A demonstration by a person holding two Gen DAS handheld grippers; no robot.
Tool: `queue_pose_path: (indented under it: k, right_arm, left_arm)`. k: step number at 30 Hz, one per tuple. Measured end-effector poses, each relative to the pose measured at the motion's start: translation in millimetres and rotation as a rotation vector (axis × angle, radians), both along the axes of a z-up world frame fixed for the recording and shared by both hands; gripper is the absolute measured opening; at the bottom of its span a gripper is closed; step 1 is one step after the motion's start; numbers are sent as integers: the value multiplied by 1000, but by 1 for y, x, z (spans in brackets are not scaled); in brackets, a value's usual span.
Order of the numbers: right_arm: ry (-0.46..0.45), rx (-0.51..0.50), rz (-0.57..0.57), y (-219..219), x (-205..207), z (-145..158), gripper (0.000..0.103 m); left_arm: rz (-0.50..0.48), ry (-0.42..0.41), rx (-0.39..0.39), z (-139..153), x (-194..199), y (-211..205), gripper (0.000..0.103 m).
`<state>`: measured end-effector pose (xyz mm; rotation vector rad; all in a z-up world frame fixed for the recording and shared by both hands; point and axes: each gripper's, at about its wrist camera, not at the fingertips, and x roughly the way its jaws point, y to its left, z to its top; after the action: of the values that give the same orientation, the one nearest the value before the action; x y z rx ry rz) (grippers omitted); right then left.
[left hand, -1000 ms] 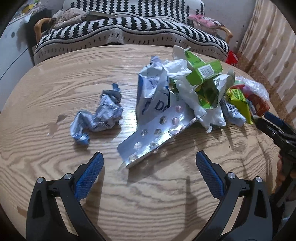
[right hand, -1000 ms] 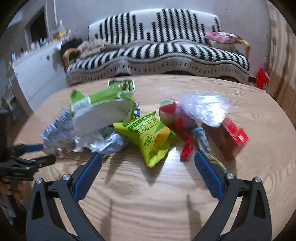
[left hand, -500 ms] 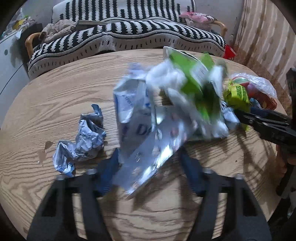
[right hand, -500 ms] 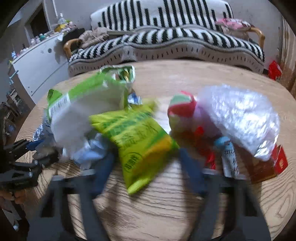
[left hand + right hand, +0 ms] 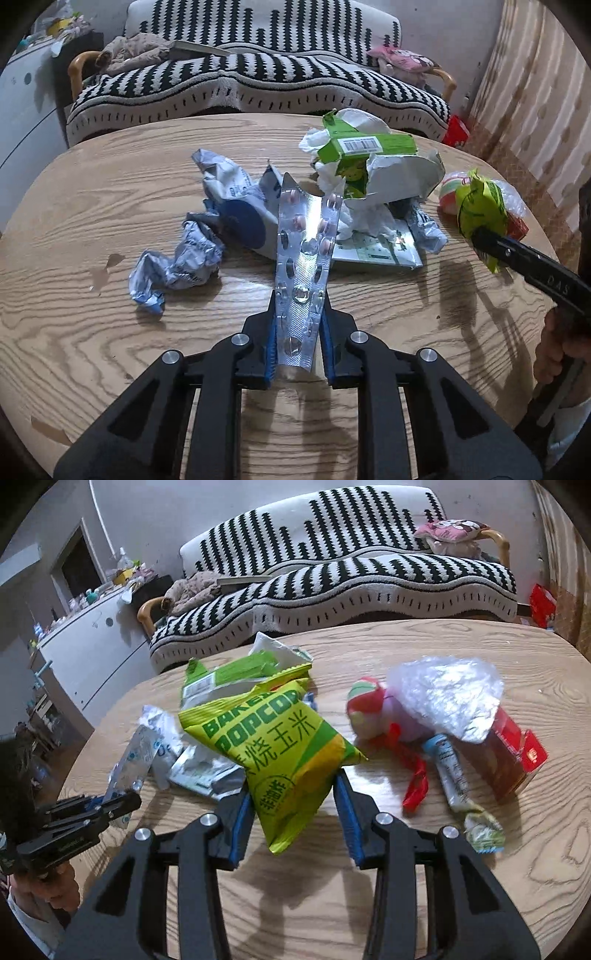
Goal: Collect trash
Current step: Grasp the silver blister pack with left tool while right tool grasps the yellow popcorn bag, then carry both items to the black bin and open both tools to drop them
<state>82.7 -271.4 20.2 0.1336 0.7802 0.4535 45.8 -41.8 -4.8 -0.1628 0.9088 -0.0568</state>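
Now the left tool (image 5: 298,325), its jaws just closing, is clamping the silver foil pill blister strip (image 5: 303,266) above the tabletop (image 5: 110,354). The right tool (image 5: 293,808) is pinching the yellow-green popcorn bag (image 5: 280,749), probably for carrying both away as trash.

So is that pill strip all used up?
No. The pill strip holds several pink pills; other pockets look empty or crushed.

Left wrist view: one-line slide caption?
Left gripper clamps a silver blister pack above the wooden table; right gripper holds a green popcorn bag.
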Motion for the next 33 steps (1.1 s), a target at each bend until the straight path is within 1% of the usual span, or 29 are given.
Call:
queue_pose_path:
  k: [5, 9, 10, 12, 13, 14, 16, 18, 22, 27, 30, 33]
  right_arm:
    - [3, -30, 14, 7, -2, -5, 41]
    - [10, -47, 17, 11, -1, -7, 41]
    - [13, -50, 18, 11, -1, -8, 41]
    - [17, -54, 21, 11, 1, -9, 41]
    - [18, -55, 24, 12, 1, -10, 41]
    - [17, -56, 26, 13, 0, -10, 41]
    - [18, -56, 30, 13, 1, -9, 41]
    - [17, -54, 32, 12, 1, -8, 41]
    - [20, -51, 34, 11, 1, -8, 41]
    - [32, -44, 36, 10, 0, -9, 42]
    - [31, -46, 34, 11, -1, -10, 42]
    - [41, -37, 25, 9, 0, -9, 42]
  left_arm:
    - [20, -31, -19, 3, -3, 3, 19]
    - [19, -76, 35, 5, -3, 0, 19]
    - [12, -84, 34, 5, -3, 0, 19]
    - [-6, -92, 8, 3, -4, 1, 19]
    - [-12, -84, -5, 3, -3, 1, 19]
    - [-21, -77, 0, 3, -2, 0, 19]
    - [-27, -65, 43, 3, -1, -4, 19]
    - [-29, -51, 55, 2, -2, -7, 19]
    - [-31, -20, 18, 1, 0, -5, 19]
    - [-19, -21, 47, 2, -1, -5, 19]
    - [-21, -8, 40, 1, 1, -6, 19]
    - [-5, 13, 0, 2, 2, -2, 19]
